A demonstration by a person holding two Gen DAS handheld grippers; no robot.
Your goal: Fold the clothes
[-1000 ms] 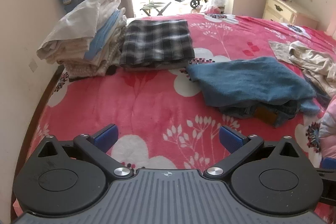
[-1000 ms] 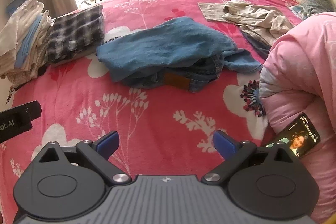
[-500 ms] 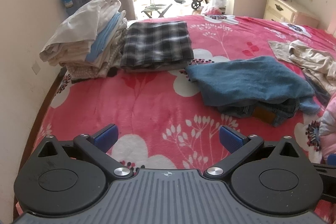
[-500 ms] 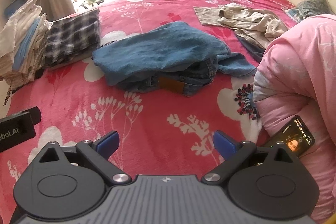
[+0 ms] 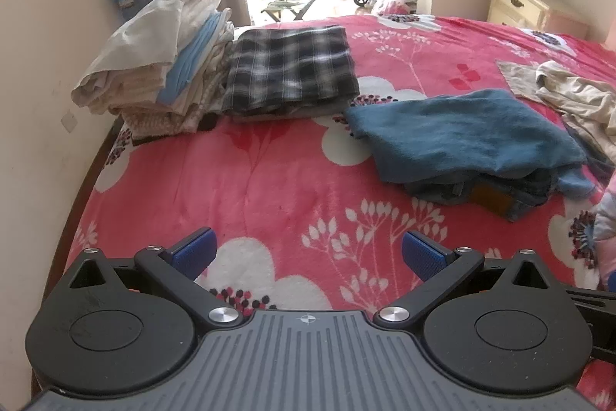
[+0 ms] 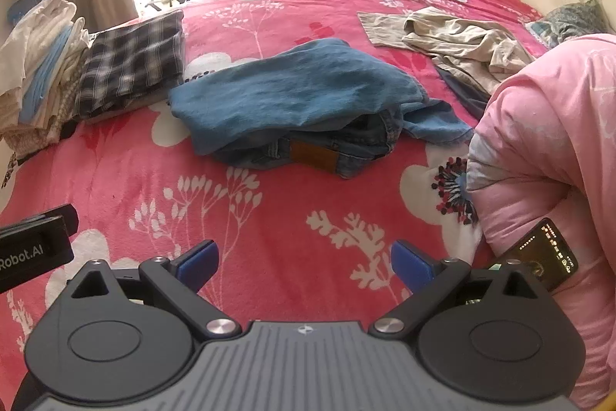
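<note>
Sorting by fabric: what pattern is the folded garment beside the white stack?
Black-and-white plaid garment, clearest in the left wrist view.

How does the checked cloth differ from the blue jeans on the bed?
The checked cloth is folded flat with square edges; the blue jeans lie bunched and lumpy. The checked cloth is black and white and sits beside the white pile; the jeans lie alone mid-bed. Both rest on the red blanket.

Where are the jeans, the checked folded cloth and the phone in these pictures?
jeans (image 6: 308, 95): right wrist view, on the blue leg folded over the top.
checked folded cloth (image 5: 290, 64): left wrist view, middle of its top face.
phone (image 6: 546, 257): right wrist view, its lit screen.
</note>
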